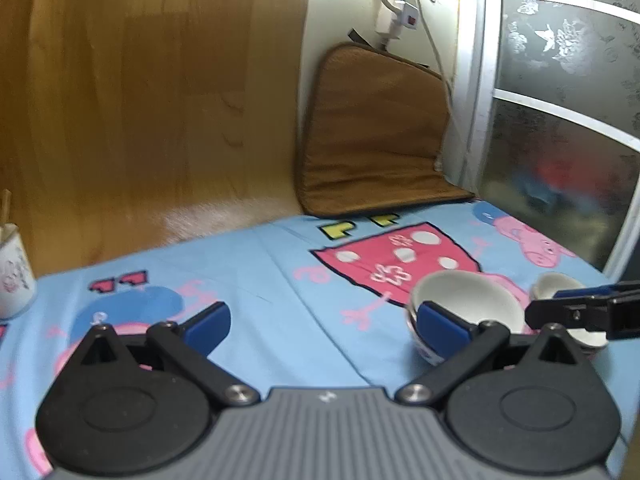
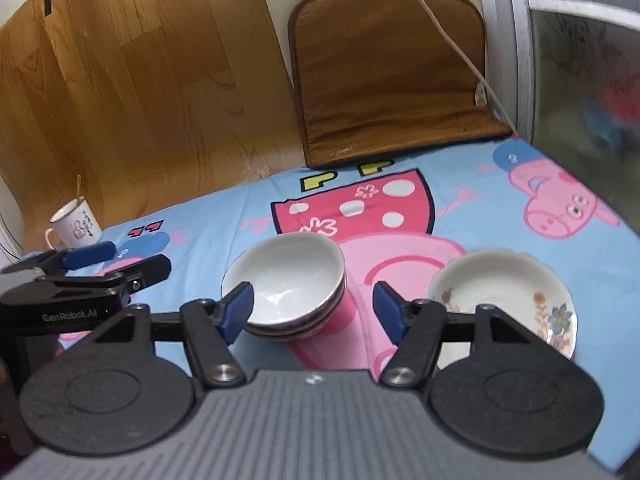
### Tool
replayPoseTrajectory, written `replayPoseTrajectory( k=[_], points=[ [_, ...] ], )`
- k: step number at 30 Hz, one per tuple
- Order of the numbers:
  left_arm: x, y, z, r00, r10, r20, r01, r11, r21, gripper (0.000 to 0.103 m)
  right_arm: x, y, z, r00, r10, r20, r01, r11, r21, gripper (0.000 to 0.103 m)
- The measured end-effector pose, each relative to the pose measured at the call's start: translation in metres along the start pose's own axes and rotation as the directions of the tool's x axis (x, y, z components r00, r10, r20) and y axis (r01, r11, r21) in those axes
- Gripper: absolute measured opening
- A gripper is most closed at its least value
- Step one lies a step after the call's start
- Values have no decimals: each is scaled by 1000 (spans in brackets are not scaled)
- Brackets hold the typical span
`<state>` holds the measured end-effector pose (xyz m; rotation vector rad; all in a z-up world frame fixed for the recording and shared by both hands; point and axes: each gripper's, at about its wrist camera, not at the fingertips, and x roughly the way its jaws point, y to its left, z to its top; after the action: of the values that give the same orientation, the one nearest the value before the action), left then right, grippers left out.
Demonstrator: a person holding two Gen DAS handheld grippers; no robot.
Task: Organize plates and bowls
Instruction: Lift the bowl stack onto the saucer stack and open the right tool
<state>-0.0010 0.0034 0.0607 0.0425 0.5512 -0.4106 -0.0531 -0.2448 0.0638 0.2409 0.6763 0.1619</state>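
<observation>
A stack of white bowls (image 2: 284, 280) rests on the cartoon-print blue cloth (image 2: 208, 216). My right gripper (image 2: 314, 312) hovers just in front of the stack, open. Its left pad (image 2: 238, 310) sits at the stack's left rim and the right pad stands clear of it. A flower-patterned plate (image 2: 500, 292) lies to the right of the bowls. My left gripper (image 1: 324, 324) is open over bare cloth, with the bowls (image 1: 468, 300) behind its right finger. The right gripper (image 1: 548, 304) reaches in from the right edge, in front of the plate (image 1: 552, 282). The left gripper (image 2: 120, 264) shows at the left.
A white mug (image 2: 76, 224) with a stick in it stands at the far left of the cloth, also seen as mug (image 1: 12, 280). A brown cushion (image 2: 392, 76) leans on the back wall beside a wooden board (image 2: 140, 80). A frosted glass door (image 1: 560, 140) borders the right side.
</observation>
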Motion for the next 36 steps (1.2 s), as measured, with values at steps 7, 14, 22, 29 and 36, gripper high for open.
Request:
replayPoseTrajectory(
  k=[7,14,22,29,36],
  points=[
    [18,4,5,985,-129,-114,118,988,-95,81,-4,-16,3,999,34,-21,-33,998,46,49],
    [35,-9,18,962,-213,-171,183,968,-173,73,15,-20,18,994,85,-74,-83,996,33,39],
    [78,-23,16,905,-274,-326,185,942,-278,51,71,-33,53,949,41,-313,-48,999,-13,36],
    [87,-13,2,884,-328,-334,175,893,-415,29,107,-28,64,868,128,-480,-138,990,15,28],
    [77,-15,9,900,-262,-348,105,906,-410,23,108,-41,64,851,238,-468,-181,970,164,23]
  ],
)
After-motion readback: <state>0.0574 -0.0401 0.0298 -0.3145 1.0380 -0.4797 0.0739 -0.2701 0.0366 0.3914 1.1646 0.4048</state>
